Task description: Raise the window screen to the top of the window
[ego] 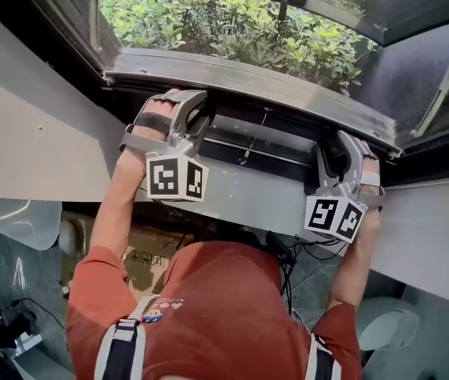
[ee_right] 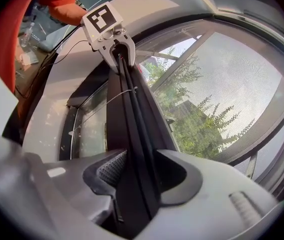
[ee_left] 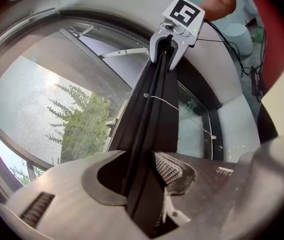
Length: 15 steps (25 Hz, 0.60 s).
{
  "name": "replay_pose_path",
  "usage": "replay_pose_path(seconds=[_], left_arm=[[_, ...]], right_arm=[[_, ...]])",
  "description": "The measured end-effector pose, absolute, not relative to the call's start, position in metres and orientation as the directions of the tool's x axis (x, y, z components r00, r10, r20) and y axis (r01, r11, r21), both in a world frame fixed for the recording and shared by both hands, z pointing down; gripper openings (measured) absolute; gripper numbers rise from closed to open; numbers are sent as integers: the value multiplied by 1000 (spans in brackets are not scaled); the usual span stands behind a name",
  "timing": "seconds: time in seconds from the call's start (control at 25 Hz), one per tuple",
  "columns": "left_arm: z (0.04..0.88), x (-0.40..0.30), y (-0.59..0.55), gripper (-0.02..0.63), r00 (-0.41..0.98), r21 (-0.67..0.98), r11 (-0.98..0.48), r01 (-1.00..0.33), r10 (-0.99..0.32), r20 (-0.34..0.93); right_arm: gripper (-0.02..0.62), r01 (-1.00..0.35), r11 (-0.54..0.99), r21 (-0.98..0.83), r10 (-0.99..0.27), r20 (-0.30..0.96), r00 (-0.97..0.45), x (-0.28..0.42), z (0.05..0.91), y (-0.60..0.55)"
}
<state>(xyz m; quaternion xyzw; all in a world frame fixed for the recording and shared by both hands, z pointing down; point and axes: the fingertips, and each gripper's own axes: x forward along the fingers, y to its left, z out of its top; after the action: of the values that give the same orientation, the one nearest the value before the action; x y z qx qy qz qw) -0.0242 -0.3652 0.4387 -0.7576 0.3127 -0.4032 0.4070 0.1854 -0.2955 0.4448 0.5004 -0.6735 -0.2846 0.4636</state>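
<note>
**Left gripper** (ee_left: 143,164): jaws wide, one on each side of the screen rail (ego: 260,150). I can see the ribbed pad (ee_left: 169,168) bare beside the rail, so I read this as a loose straddle, not a clamp.

**Screen rail:** dark, slim bar lying across the window. Its long axis runs left to right, about level, from one gripper to the other. In each gripper view it points straight from the jaws to the opposite gripper. A thin pale cord (ee_left: 164,101) crosses it near mid-span.

**Mesh** (ee_left: 46,109): grey weave spreading from the rail's outer edge, with foliage showing through. Glass (ee_left: 197,119) lies on the other side of the rail.

**Right gripper** (ee_right: 139,161): same condition. The jaws are wide with the rail threaded between them, and no pad visibly presses on it.

**Step in hand, my judgement:** both tools are placed on the rail and neither has a grip. I cannot tell from these views how high the rail stands in the frame.

**Next move, if travel remains:** close both jaws on the rail together. Then lift both ends at an equal rate, keeping the bar level so it does not cock and bind in the side tracks.
</note>
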Motion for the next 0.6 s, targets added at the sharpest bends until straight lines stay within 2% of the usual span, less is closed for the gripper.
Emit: replay_pose_path(seconds=[0.12, 0.4, 0.6], left_arm=[[439, -23, -365, 155, 518, -856, -486, -178, -786, 338], [443, -22, -365, 155, 506, -853, -491, -178, -789, 348], [441, -25, -360, 137, 526, -855, -494, -156, -774, 352]], right_arm=[[190, -425, 345, 837, -935, 345, -80, 186, 445, -296], [190, -443, 320, 837, -947, 299, -119, 186, 448, -295], [177, -434, 361, 826, -932, 339, -129, 185, 446, -290]])
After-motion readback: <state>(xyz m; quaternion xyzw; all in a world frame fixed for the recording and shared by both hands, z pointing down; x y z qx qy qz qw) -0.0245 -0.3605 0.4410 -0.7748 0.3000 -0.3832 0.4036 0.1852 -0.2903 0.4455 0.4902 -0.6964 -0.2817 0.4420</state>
